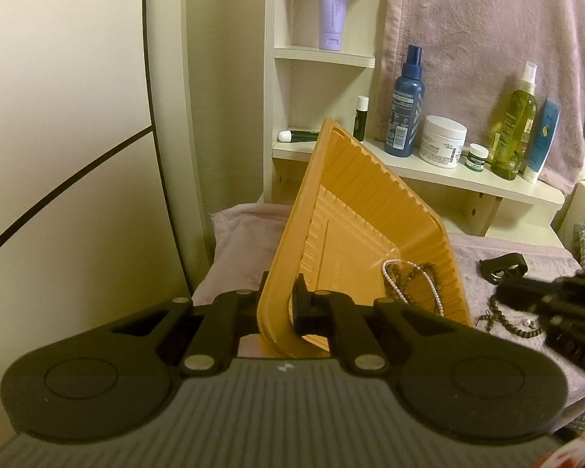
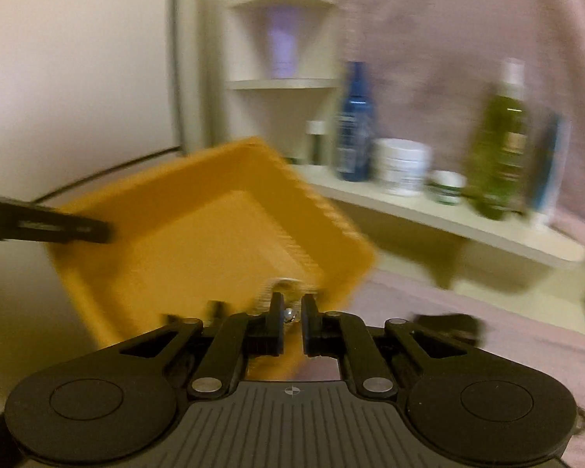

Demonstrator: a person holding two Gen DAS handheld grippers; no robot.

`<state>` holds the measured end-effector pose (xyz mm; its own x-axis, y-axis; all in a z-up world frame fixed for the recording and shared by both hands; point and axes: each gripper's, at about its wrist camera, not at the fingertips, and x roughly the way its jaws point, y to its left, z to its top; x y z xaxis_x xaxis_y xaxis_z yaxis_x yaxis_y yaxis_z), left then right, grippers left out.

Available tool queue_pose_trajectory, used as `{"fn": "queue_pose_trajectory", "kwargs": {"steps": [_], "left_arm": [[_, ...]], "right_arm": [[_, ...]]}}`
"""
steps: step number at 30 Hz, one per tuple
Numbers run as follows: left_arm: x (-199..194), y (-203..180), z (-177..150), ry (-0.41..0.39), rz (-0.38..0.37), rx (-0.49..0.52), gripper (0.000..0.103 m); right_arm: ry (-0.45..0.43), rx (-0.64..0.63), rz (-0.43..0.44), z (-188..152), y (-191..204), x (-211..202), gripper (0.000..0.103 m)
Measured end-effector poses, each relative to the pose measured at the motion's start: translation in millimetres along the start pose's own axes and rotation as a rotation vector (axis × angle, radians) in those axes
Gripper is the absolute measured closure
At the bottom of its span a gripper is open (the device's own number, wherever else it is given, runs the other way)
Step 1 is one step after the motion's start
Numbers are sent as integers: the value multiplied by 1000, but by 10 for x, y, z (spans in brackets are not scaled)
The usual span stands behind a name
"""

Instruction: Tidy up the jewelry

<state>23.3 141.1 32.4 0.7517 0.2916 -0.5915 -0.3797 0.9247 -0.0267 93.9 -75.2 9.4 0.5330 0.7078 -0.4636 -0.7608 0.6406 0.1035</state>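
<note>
While the left claw (image 1: pixel 280 306) clamps the rim of the tilted orange ribbed plastic tray (image 1: pixel 355 210), which already holds a pearl strand and brown bead bracelet (image 1: pixel 413 280), the right claw (image 2: pixel 291 318) pinches a small silvery bead piece (image 2: pixel 289 314); dark beads (image 1: pixel 507 321) remain on the mauve towel (image 1: pixel 526 355).

— Left hand-held gripper (image 1: pixel 282 306): matte black, two broad rounded lobes, each with a raised round disc. Grey ribbed body between and below them, with a small white mark at its front edge.

— Linkage?

— Black bars, silver round pins at the joints. Flat black fingers (image 1: pixel 302 304) at the tips.

— And the right hand-held gripper (image 2: pixel 292 314)?

— Same build: black lobes, grey ribbed body, silver pins. Small round crosshair mark at the body's front edge.
</note>
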Motion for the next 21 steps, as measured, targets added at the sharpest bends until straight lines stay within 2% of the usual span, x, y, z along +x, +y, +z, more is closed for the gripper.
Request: {"fn": "queue_pose_trajectory", "kwargs": {"steps": [4,18,19,20,21], "left_arm": [[-7,3,-3,0,-2,0,96],[-11,11,1,1,-3,-4,96],[-13,10,2,2,-4,-4,96],[-13,13,3,3,-5,-5,96],[-11,18,6,4,-6,-5,96]], "right_arm": [[13,-38,38,22,181,110,95],[7,-74,141,29,357,269,94],[13,-76,156,22,356,281,90],[15,-77,150,8,358,280,76],[8,-73,141,-5,347,264,67]]}}
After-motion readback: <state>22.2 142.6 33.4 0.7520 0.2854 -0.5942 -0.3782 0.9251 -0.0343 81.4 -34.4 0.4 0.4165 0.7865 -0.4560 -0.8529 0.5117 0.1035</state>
